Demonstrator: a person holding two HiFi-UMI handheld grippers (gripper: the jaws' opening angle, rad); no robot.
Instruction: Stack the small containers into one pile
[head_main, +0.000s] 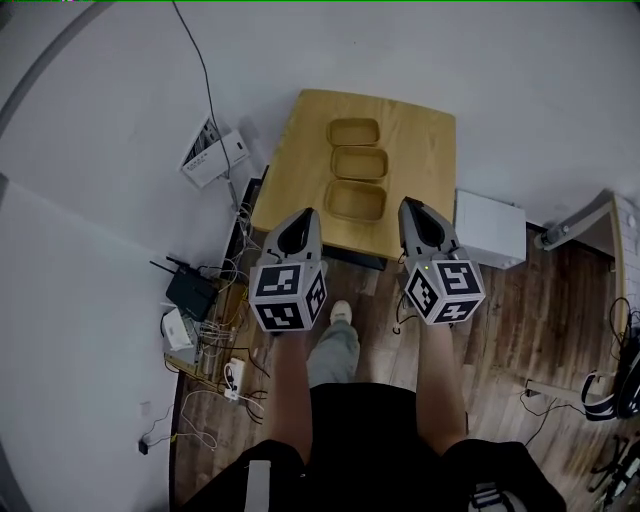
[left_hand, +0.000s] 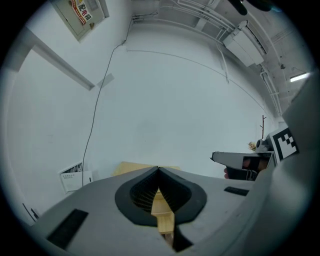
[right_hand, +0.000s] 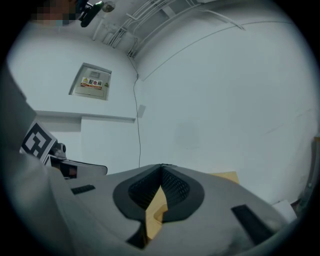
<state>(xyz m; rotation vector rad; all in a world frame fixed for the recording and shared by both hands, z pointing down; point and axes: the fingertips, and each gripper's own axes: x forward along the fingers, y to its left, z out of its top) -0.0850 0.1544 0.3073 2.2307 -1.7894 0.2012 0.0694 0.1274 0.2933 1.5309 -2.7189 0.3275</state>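
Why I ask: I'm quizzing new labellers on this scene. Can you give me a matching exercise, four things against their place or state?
Things
1. three tan shallow plastic containers
2. white rectangular box
3. black router with antennas
4. left gripper

Places or states
A. among cables, left of the light wooden table
B. shut, holding nothing
C. in a row on the table top
D. beside the table's right edge

Pairs: 1-C, 2-D, 3-A, 4-B
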